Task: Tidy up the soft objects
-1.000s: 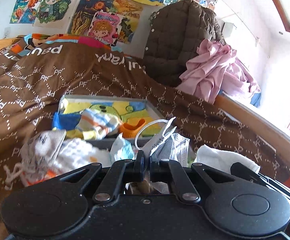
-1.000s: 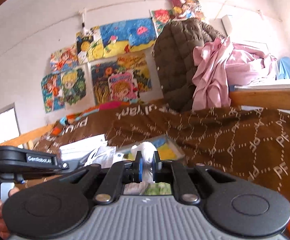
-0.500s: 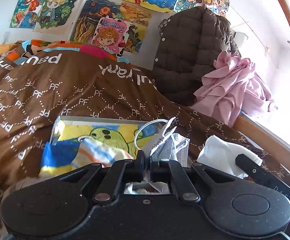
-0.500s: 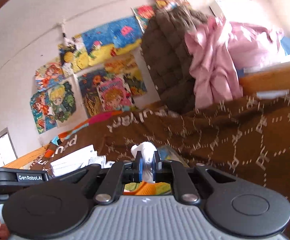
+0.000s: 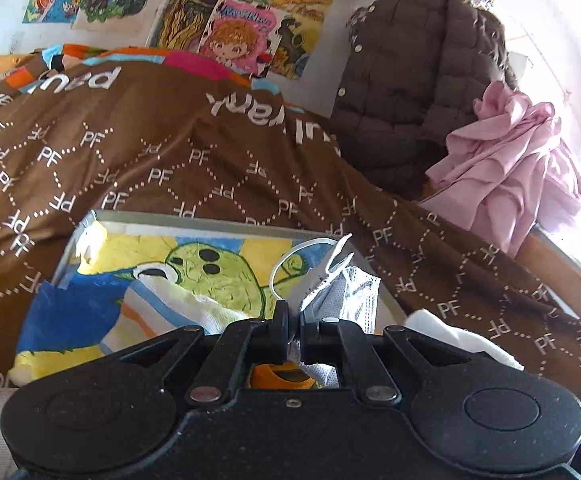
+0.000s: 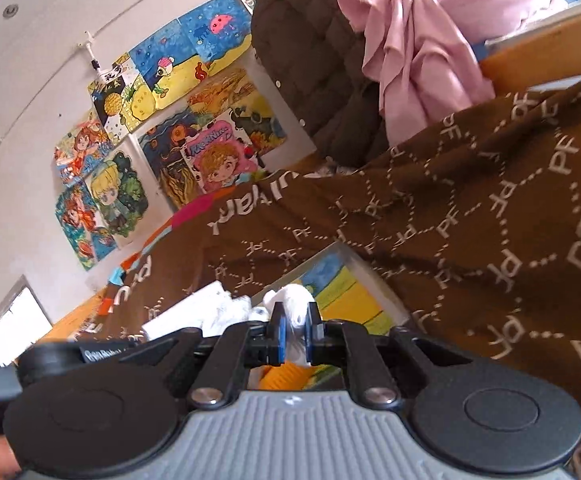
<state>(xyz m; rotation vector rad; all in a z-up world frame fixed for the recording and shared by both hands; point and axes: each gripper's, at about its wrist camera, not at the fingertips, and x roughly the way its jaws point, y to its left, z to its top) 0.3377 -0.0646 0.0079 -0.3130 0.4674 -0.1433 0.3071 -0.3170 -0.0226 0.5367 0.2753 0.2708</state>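
Left gripper (image 5: 293, 322): you pinched a limp face mask (image 5: 340, 290) above the tray (image 5: 194, 224) | Right gripper (image 6: 294, 334): clamped a soft white cloth (image 6: 296, 300) over the tray's edge | Both light, floppy; grip bunched folds.

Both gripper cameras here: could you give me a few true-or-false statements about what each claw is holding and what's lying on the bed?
1. The left gripper is shut on a face mask. True.
2. The right gripper is open and holds nothing. False: it pinches a white cloth.
3. The tray lies on a brown bedspread. True.
4. The tray's bottom is plain white. False: it shows a colourful cartoon.
5. A pink garment lies beside a brown quilted jacket. True.
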